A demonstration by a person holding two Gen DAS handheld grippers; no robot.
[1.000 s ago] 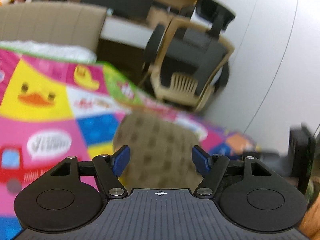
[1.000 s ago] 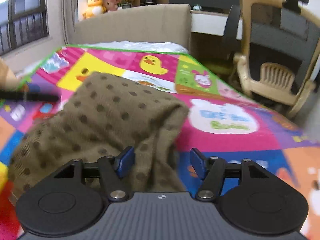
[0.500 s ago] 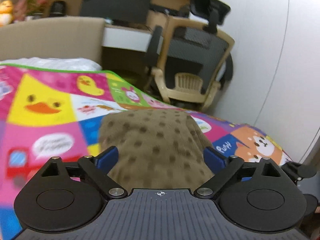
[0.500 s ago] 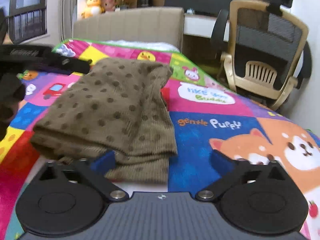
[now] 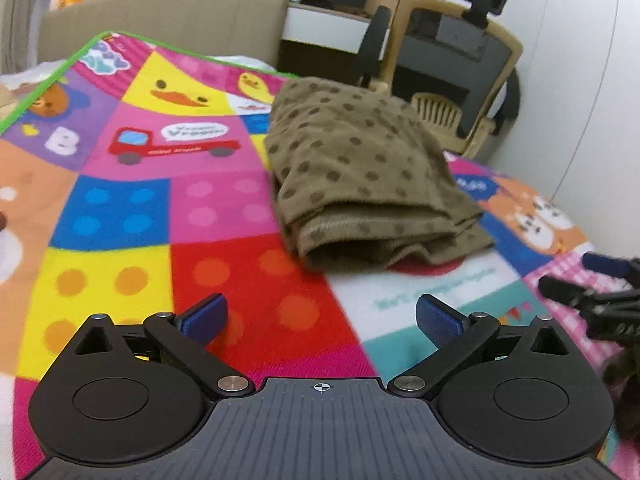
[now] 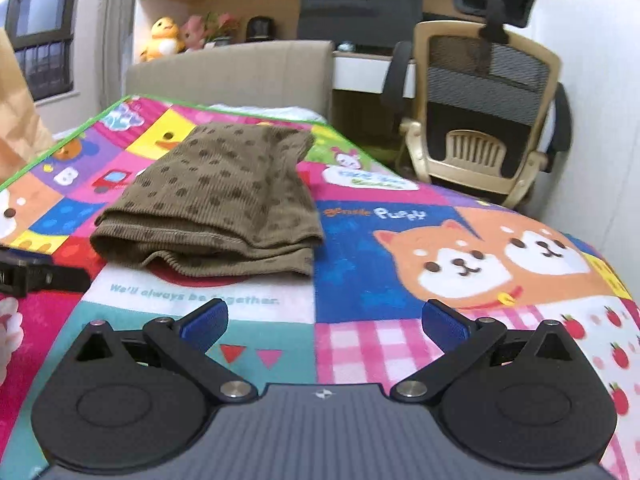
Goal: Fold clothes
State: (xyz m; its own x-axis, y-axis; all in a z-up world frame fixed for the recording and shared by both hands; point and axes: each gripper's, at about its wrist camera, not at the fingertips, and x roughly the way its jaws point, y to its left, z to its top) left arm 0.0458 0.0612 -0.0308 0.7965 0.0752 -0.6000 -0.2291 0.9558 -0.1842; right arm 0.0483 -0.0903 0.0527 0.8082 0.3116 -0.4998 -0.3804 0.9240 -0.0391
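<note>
Both tools withdrawn, garment seemingly folded

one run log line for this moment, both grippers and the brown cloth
left gripper: open, empty | right gripper: open, empty | brown dotted garment: folded on play mat, untouched

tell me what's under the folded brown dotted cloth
The brown dotted cloth lies on the colourful play mat; a red patch peeks out below its near edge. The rest of the mat under it is covered.
</note>
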